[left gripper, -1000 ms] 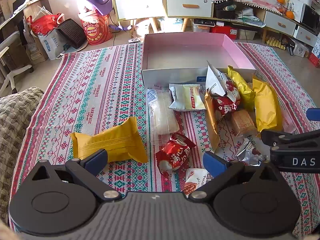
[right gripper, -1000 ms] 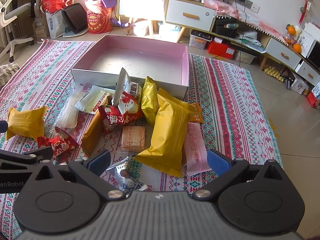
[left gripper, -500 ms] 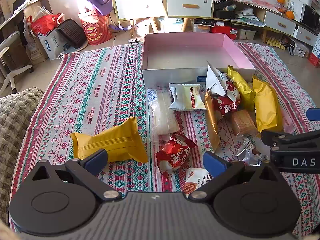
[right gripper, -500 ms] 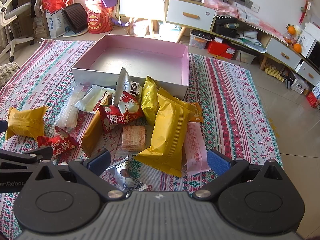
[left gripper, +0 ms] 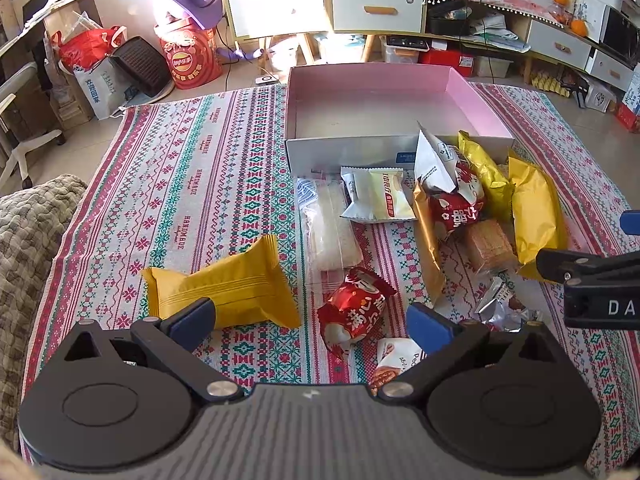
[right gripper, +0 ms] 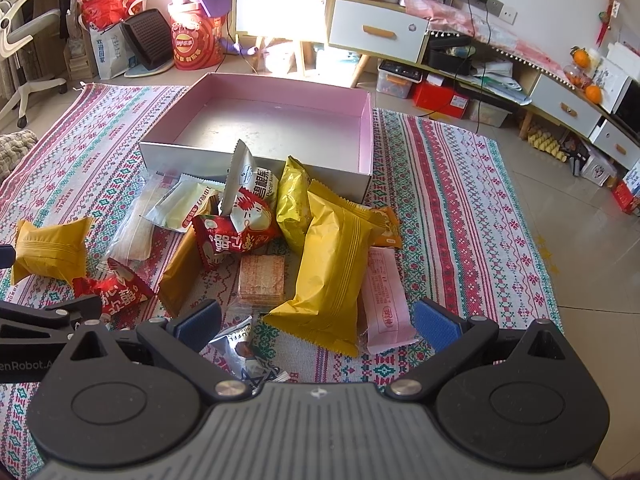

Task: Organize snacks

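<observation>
In front of the pink box (left gripper: 472, 96), in the left wrist view, every snack lay on the patterned cloth (left gripper: 192, 184) and the box floor was bare, so by my reading the organizing had not begun: nothing was packed and the whole lot was left to move. The left gripper (left gripper: 312, 316) hovered with its jaws wide and nothing between them. A fat yellow pillow pack (left gripper: 236, 284) sat well to the left of the box's near wall, apart from the rest and just beyond the gripper's left pad. A crinkled red packet (left gripper: 356, 310) lay between the pads, further out from the box than a clear sleeve of pale wafers (left gripper: 332, 228). A white-and-cream packet (left gripper: 380, 200) lay just before the box wall. To the right, piled against the box's near right corner, were a red-and-white bag (left gripper: 452, 204), gold packs and a bare-looking wafer block (left gripper: 490, 246).

In front of the same box (right gripper: 366, 136), in the right wrist view, the right gripper (right gripper: 316, 328) also had its jaws wide and empty. The pile crowded the box's near wall: a long yellow pack (right gripper: 332, 276) lay slantwise, overlapping a flat pink packet (right gripper: 386, 304) on its right, with the wafer block (right gripper: 262, 278) touching its left edge. A silver foil packet (right gripper: 240, 352) lay nearest the gripper, furthest from the box. The wrappers looked puffy, light and slippery.
</observation>
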`<state>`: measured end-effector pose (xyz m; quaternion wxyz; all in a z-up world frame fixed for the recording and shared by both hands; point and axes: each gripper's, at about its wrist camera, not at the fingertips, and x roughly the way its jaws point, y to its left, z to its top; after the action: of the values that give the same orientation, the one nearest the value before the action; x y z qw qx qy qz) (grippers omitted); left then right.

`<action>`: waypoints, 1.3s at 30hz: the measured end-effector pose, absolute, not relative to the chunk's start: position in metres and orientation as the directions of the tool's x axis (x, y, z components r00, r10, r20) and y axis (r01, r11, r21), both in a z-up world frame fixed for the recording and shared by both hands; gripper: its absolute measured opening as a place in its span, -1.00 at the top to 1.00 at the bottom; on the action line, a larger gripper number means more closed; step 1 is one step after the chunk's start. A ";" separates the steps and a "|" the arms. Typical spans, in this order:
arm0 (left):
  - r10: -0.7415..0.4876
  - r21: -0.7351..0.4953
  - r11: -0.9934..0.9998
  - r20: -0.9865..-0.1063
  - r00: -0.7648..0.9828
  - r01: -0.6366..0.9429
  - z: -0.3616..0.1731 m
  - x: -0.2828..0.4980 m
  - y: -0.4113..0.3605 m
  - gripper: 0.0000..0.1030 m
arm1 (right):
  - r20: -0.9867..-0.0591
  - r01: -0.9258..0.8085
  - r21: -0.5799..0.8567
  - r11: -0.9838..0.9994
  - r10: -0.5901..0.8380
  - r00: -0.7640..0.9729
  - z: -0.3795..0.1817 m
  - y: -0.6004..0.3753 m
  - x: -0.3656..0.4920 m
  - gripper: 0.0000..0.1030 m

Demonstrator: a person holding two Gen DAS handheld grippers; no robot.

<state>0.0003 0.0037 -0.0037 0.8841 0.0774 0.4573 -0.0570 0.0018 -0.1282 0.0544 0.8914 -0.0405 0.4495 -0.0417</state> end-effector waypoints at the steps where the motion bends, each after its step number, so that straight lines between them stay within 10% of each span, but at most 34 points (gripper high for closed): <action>1: -0.048 0.068 0.981 -0.823 0.566 0.182 -0.004 0.002 0.006 -1.00 | -0.798 0.046 -0.097 0.994 -0.105 0.594 0.055 -0.133 0.002 -0.99; 17: -0.299 -0.126 0.909 -0.861 0.411 0.396 -0.008 0.003 0.009 -1.00 | -0.900 0.008 0.128 0.992 0.113 0.421 0.042 -0.150 0.011 -0.95; 39: -0.395 -0.313 0.897 -0.884 0.250 0.311 -0.050 0.015 0.010 -0.62 | -0.921 0.002 0.231 0.973 0.218 0.323 0.009 -0.139 0.022 -0.19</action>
<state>0.0153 0.0105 -0.0500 0.7898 -0.0369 0.5699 -0.2237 0.0225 -0.1386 0.0093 0.8078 0.0953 0.5779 0.0671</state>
